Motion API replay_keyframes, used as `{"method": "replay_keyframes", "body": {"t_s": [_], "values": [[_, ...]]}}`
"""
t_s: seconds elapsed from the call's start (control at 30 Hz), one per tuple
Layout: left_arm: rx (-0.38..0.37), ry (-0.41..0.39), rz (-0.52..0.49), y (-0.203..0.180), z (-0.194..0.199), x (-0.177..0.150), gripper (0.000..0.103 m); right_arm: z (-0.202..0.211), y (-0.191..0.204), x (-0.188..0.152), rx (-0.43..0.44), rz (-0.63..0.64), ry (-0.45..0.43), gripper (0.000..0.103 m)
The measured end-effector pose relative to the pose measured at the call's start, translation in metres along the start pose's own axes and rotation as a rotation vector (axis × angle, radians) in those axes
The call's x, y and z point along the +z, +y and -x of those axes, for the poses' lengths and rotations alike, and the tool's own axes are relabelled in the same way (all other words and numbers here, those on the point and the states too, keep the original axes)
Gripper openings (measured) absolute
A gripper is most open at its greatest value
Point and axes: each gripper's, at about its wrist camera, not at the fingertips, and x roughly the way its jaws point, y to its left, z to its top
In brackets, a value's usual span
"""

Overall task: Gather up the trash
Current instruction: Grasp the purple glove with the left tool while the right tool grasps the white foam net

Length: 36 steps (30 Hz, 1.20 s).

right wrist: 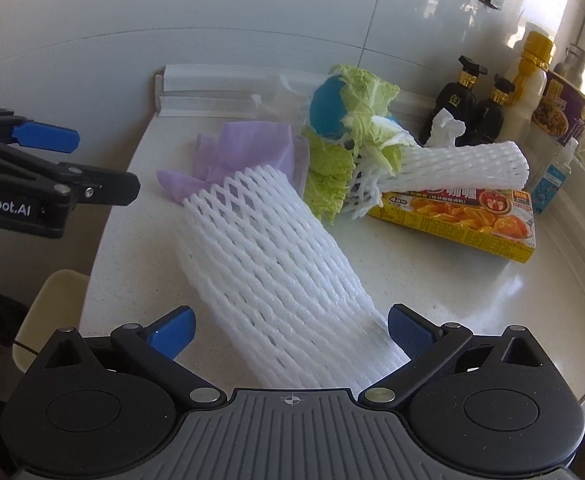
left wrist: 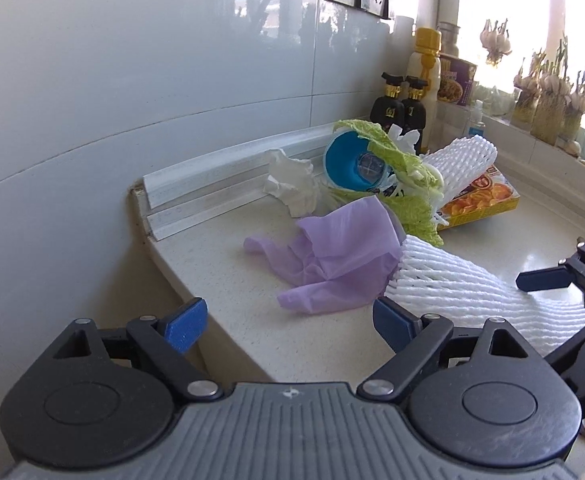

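On the bench [right wrist: 432,280]: foam net sleeve [right wrist: 276,264], twelve o'clock of right gripper [right wrist: 290,332] — jaws wide, straddling it, unclamped. Left gripper [left wrist: 288,320] — jaws wide, empty. Step: reaching. Next: pinch the sleeve.

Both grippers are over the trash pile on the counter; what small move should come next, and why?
Probably close the right gripper on the large foam net sleeve: its near end already lies between the open jaws, the pads not yet touching. The left gripper is open and empty.
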Motion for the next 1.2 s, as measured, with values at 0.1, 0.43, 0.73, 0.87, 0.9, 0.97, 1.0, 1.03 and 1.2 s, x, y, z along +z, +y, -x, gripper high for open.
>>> {"method": "replay_keyframes", "body": {"t_s": [0.1,0.43,0.73,0.87,0.9,0.97,1.0,1.03,1.2], "values": [[-0.033,0.001,-0.003,-0.001,-0.016,0.005,0.079,-0.007,-0.003,-0.002,0.011,-0.025,0.012,0.101],[-0.087,-0.017,0.072,-0.003,-0.057,0.021,0.063,-0.015,-0.020,-0.004,-0.003,-0.146,-0.022,0.075],[-0.079,0.058,0.252,0.004,-0.079,0.018,0.014,-0.008,-0.046,-0.004,0.031,-0.309,-0.088,0.025],[-0.081,0.050,0.284,0.007,-0.079,0.015,0.005,-0.008,-0.055,-0.005,0.031,-0.371,-0.106,0.016],[-0.079,0.045,0.283,0.007,-0.079,0.015,0.003,-0.007,-0.057,-0.004,0.029,-0.382,-0.111,0.015],[-0.075,0.038,0.301,0.008,-0.077,0.013,0.002,-0.004,-0.059,-0.004,0.031,-0.404,-0.122,0.013],[-0.083,0.042,0.321,0.010,-0.077,0.013,0.001,-0.003,-0.061,-0.004,0.032,-0.414,-0.130,0.012],[-0.090,0.042,0.343,0.012,-0.076,0.012,0.001,0.000,-0.063,-0.004,0.031,-0.424,-0.140,0.012],[-0.095,0.000,0.368,0.020,-0.061,0.017,0.001,0.008,-0.076,-0.006,0.021,-0.483,-0.188,0.010]]}}
